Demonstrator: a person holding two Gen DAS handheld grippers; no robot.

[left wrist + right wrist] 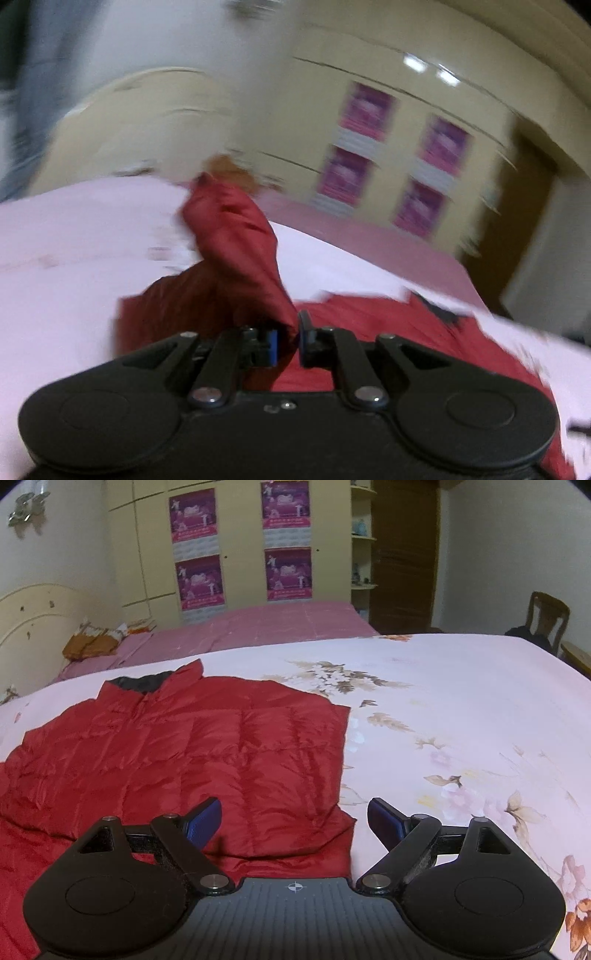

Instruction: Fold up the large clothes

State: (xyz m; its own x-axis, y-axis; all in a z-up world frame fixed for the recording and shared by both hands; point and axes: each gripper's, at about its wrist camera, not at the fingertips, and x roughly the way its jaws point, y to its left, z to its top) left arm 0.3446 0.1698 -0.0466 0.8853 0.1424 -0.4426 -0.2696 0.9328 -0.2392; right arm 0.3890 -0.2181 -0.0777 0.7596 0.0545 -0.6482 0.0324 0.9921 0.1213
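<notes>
Left wrist view, blurred. Left gripper [288,338] at 6 o'clock, jaws drawn in tight on a pinch of the red quilted puffer jacket [369,332]. The gripped part is a sleeve or side panel; cannot tell which. It rises from the pads as a twisted cone toward 12 o'clock, lifted clear of the pale pink floral bedspread [74,258]. The rest of the jacket lies flat from 5 to 3 o'clock.

Right wrist view, sharp. Jacket [177,753] spreads from 9 o'clock to centre, front up, dark-lined collar at 11 o'clock, hem edge running down near centre. Bedspread [461,709] is bare from 1 to 4 o'clock. Right gripper [294,821] at 6 o'clock, jaws wide, nothing between them; its left pad sits over the jacket's lower corner, its right pad over bare bedspread. Whether it touches the cloth cannot be told.

Beyond, at 12 o'clock: pink quilted bed [277,624], cream wardrobe with magenta posters [243,535]. Wooden chair [546,616] at 2 o'clock.

Step in hand, by judgement: first side fold, left gripper carrying its hold across the body. Next move calls for laying that part flat along the jacket's midline without dragging the body, then letting go. The right gripper could pin the near hem. Slick fabric may slide.
</notes>
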